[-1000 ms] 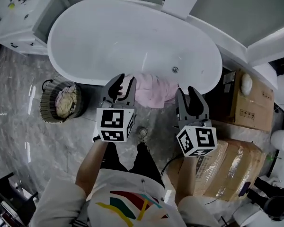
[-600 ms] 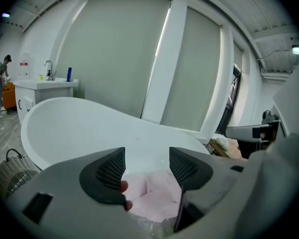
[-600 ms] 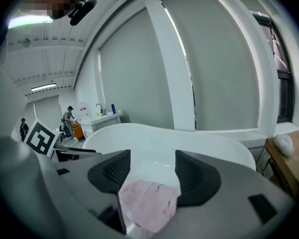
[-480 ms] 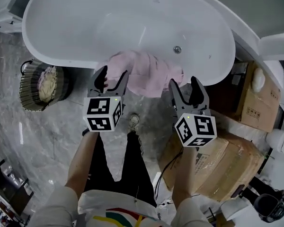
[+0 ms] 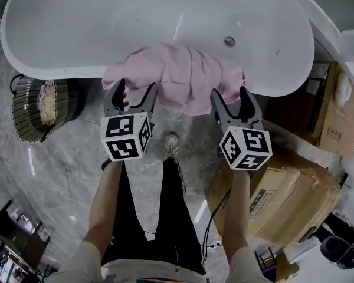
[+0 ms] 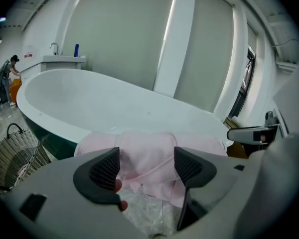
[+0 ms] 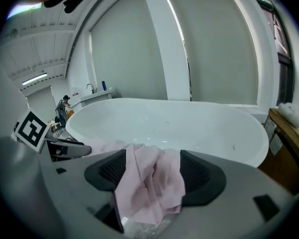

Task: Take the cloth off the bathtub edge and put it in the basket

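A pink cloth point(image 5: 178, 75) hangs crumpled over the near edge of the white bathtub point(image 5: 76, 46). My left gripper point(image 5: 133, 93) stands open just short of the cloth's left part, its jaws having just been opening. My right gripper point(image 5: 232, 101) is open too, just widened, at the cloth's right lower corner. In the left gripper view the cloth point(image 6: 144, 153) shows beyond the spread jaws of the gripper point(image 6: 142, 166), untouched. In the right gripper view the cloth point(image 7: 149, 183) hangs between the wide jaws of the gripper point(image 7: 153, 171) without either pad pressing on it. A woven basket point(image 5: 23, 108) stands on the floor at the left.
The basket holds a pale cloth point(image 5: 47, 102). Cardboard boxes point(image 5: 283, 199) crowd the floor at the right, below the tub's end. My own legs and a shoe point(image 5: 172, 143) are between the grippers. A person point(image 6: 7, 73) stands far off by a sink counter.
Both grippers have sunk toward the tub's near edge and now sit close to the cloth. Their jaws have spread from nearly closed to wide. The cloth has not moved.
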Demonstrator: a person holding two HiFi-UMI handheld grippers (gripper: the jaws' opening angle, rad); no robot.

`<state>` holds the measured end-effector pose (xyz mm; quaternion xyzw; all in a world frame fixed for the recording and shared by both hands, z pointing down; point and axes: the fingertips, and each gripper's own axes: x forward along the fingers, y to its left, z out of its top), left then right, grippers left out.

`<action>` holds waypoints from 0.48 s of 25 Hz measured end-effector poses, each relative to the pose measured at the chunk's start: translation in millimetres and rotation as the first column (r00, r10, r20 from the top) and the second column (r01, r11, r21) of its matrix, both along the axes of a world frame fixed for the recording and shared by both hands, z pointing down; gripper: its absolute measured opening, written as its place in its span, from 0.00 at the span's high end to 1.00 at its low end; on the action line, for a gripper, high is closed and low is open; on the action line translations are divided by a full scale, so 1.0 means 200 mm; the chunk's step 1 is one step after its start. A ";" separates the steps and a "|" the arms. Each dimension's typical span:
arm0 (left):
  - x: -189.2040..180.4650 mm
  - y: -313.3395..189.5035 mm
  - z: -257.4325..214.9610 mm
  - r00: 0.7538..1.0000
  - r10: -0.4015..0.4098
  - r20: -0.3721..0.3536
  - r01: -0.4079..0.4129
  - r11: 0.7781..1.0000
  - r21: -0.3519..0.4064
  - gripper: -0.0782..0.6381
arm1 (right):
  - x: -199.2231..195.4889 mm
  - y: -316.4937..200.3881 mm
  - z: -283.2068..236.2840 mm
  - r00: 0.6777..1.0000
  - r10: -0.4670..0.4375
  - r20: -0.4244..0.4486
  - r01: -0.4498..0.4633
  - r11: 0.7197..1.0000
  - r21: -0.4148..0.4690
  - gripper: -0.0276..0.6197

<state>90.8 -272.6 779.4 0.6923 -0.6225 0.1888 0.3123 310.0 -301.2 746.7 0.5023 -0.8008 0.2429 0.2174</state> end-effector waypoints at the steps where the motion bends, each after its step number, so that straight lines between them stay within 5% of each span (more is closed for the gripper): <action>1: 0.01 0.00 0.02 1.000 -0.001 0.003 0.001 1.000 0.003 0.44 | 0.01 0.00 0.05 1.000 0.012 0.003 -0.012 1.000 -0.015 0.45; 5: 0.01 0.01 0.06 0.999 0.007 0.053 -0.008 1.000 0.007 0.44 | 0.06 0.01 0.19 0.997 0.071 0.023 -0.069 0.995 -0.065 0.45; 12: 0.04 0.03 0.15 1.000 -0.009 -0.012 0.008 0.997 -0.077 0.44 | 0.09 0.00 0.32 0.988 0.144 0.050 -0.137 0.984 -0.116 0.44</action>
